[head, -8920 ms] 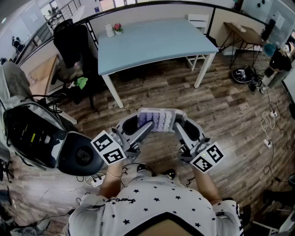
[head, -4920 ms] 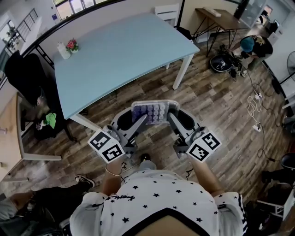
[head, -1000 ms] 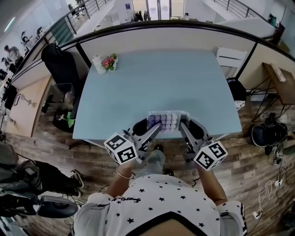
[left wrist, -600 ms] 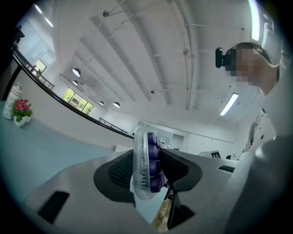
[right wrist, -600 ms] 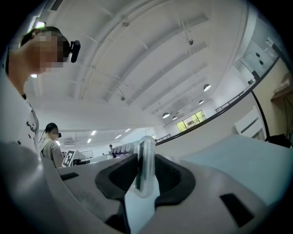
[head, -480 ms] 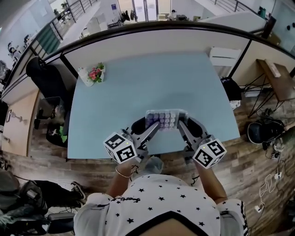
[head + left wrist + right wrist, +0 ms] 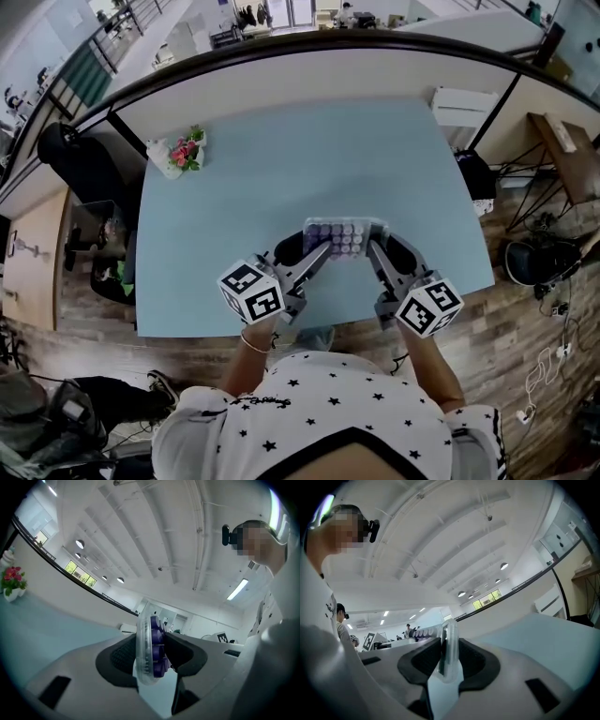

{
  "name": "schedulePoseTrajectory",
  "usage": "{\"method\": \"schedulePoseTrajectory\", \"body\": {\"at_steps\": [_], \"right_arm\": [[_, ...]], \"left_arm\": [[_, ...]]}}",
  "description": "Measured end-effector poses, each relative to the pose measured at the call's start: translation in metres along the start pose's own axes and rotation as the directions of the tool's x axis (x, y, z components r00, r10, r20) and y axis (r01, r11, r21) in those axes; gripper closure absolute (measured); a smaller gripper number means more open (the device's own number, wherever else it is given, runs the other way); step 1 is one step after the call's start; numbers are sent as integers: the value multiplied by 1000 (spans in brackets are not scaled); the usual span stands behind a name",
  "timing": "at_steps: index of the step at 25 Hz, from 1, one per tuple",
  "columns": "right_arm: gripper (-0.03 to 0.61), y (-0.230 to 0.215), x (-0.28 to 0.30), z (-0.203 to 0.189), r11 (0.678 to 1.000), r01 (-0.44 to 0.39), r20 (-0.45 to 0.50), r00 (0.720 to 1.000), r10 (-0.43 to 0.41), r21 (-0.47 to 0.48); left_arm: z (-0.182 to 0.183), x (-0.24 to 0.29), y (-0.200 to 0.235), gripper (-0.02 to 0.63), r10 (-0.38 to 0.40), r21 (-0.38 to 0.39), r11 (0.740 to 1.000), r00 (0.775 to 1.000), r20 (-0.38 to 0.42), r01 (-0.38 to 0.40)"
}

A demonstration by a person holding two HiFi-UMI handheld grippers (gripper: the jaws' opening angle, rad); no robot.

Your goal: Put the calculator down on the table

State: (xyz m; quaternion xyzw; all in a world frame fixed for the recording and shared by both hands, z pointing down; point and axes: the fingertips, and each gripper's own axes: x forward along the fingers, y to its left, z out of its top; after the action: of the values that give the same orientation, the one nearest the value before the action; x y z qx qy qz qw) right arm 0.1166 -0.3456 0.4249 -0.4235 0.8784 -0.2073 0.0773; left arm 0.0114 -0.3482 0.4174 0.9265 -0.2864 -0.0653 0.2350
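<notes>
Moved: calculator (image 7: 344, 238) now further over the table (image 7: 281, 159).
Left gripper (image 7: 317, 253): clamps calculator's left end.
Right gripper (image 7: 373, 251): clamps its right end.
Calculator: held over table's near edge.

The calculator (image 7: 344, 236) was clear with purple keys, the bench (image 7: 281, 159) pale blue. Your left gripper (image 7: 317, 251) and right gripper (image 7: 374, 251) were grey and black, each bearing black-and-white square markers. Your shirt (image 7: 309, 412) was white with black stars; the floor (image 7: 511, 328), brown wood grain.

Head view looks steeply down — both gripper views, up close, share the calculator (image 7: 149, 648).
</notes>
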Motion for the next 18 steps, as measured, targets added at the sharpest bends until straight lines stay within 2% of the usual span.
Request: {"method": "schedulePoseTrajectory", "body": {"at_steps": [18], "right_arm": [[477, -47, 44, -44, 989, 138, -125, 983, -131, 51]], "left_arm": [[-35, 23, 74, 417, 11, -121, 992, 996, -93, -22]]}}
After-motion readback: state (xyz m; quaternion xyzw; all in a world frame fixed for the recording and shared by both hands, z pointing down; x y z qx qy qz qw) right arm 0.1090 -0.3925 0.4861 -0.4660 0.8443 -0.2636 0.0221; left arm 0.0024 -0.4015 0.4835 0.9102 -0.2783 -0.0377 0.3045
